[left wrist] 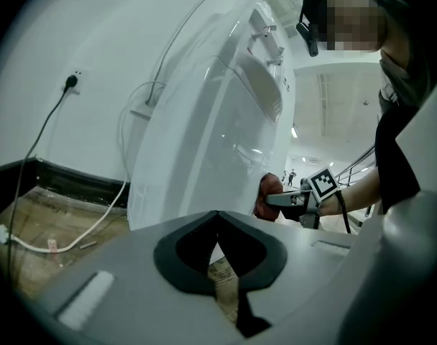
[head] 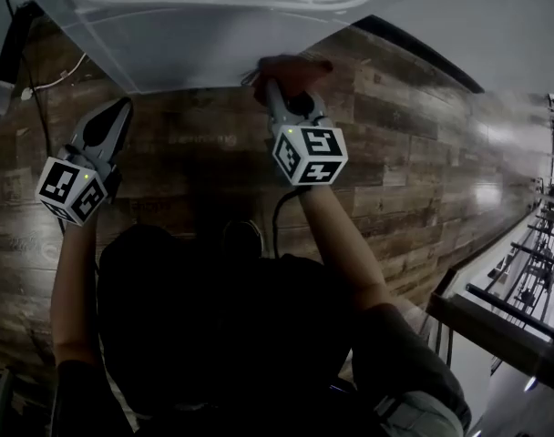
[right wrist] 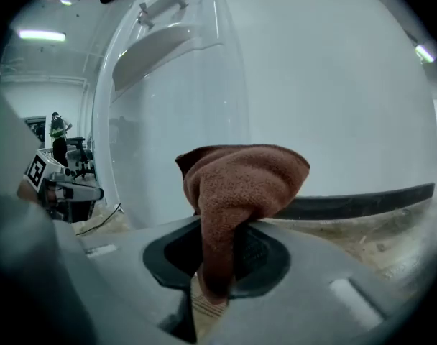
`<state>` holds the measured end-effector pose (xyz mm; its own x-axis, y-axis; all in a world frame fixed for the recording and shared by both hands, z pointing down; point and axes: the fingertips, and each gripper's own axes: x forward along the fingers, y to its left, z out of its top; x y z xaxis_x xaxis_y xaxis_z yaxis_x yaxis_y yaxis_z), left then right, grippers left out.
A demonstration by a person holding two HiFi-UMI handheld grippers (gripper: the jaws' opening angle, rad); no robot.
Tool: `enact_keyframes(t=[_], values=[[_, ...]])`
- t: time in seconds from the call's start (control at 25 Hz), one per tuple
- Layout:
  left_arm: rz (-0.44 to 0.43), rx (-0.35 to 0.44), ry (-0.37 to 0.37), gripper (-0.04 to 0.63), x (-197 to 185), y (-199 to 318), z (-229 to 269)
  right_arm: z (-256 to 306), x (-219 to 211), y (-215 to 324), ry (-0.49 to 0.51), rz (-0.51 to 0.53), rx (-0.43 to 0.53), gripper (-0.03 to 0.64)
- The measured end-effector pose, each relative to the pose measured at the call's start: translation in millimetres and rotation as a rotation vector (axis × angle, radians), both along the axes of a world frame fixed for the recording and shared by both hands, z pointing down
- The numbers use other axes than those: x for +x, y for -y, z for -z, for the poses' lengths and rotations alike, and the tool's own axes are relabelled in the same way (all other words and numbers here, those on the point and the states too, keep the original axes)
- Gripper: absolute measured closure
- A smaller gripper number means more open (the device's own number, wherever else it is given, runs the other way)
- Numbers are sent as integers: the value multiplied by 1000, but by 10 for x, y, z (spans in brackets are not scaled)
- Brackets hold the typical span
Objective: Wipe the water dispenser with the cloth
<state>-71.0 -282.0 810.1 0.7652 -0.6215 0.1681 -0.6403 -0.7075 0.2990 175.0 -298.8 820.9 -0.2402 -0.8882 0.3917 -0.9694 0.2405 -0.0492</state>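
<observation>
The white water dispenser [head: 213,25] stands in front of me; its smooth side panel fills the left gripper view [left wrist: 211,135] and the right gripper view [right wrist: 276,85]. My right gripper [head: 275,85] is shut on a brown cloth [head: 291,66] and presses it against the dispenser's lower panel. The cloth [right wrist: 240,182] bulges up out of the jaws of the right gripper [right wrist: 217,225]. My left gripper [head: 122,107] hangs to the left, short of the dispenser, shut with nothing in it. From the left gripper [left wrist: 217,218] I see the cloth [left wrist: 269,192] touching the panel.
The floor [head: 423,153] is dark wood planks. A dark cord runs to a wall socket [left wrist: 71,82], and a white cable [left wrist: 67,239] lies on the floor left of the dispenser. A black baseboard [right wrist: 362,198] lines the wall. A metal railing [head: 523,285] stands at the right.
</observation>
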Motion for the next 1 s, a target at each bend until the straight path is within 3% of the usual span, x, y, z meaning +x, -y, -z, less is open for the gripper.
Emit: enact_keyframes(t=[0.24,0.6,0.88,1.0], values=[[-4,7,5,588,61,-22,115,7,-340,-1,10,37,35,557],[99,27,5,588,-407,-87,135,-114,-1538,12,33,317,17,557],[130,18,26,588,-627,-214,155,-212,-2596,16,8,563,-12,557],[142,3,30,588,-669,-223,156,-106,-2846,-54,33,637,-5,557]])
